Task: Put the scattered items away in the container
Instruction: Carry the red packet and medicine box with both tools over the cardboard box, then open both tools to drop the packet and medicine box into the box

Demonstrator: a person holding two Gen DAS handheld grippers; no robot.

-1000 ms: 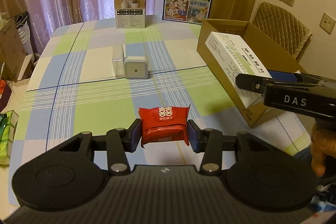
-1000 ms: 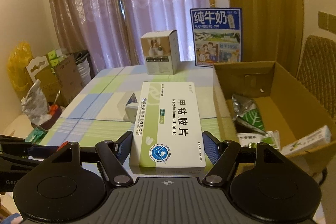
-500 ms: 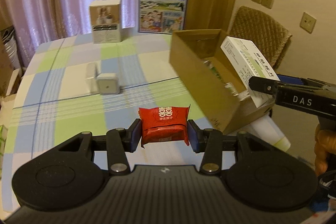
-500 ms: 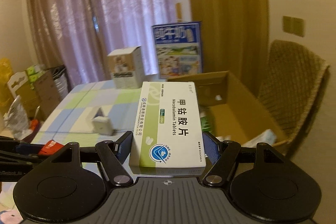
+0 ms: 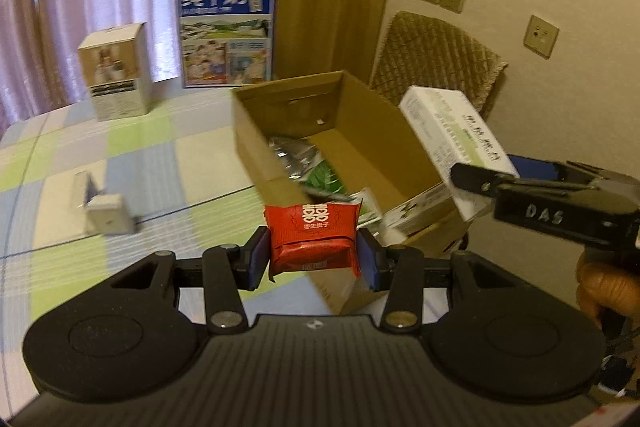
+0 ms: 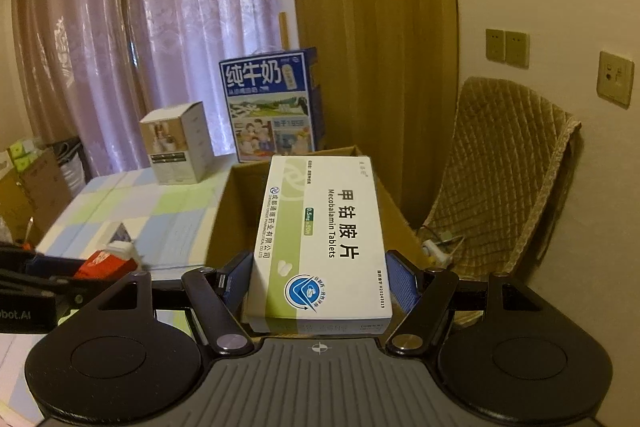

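My left gripper (image 5: 314, 259) is shut on a red snack packet (image 5: 314, 241), held in the air at the near left corner of the open cardboard box (image 5: 256, 135). My right gripper (image 6: 318, 277) is shut on a white and green tablet box (image 6: 324, 239), which hangs over the cardboard box (image 6: 224, 215) and hides most of its inside. In the left wrist view the tablet box (image 5: 452, 135) sits above the box's right wall. Foil and green packets (image 5: 304, 163) lie inside. A small white cube device (image 5: 108, 219) stays on the checked tablecloth (image 5: 132, 147).
At the table's far edge stand a white product carton (image 5: 114, 71) and a blue milk carton (image 5: 226, 31). A chair with a quilted cover (image 6: 504, 179) stands right of the box, against the wall. A hand (image 5: 604, 285) holds the right gripper's handle.
Both grippers have swung right with their loads, from over the tablecloth to the cardboard box. The box's inside has come into the left wrist view. Neither grip has changed.
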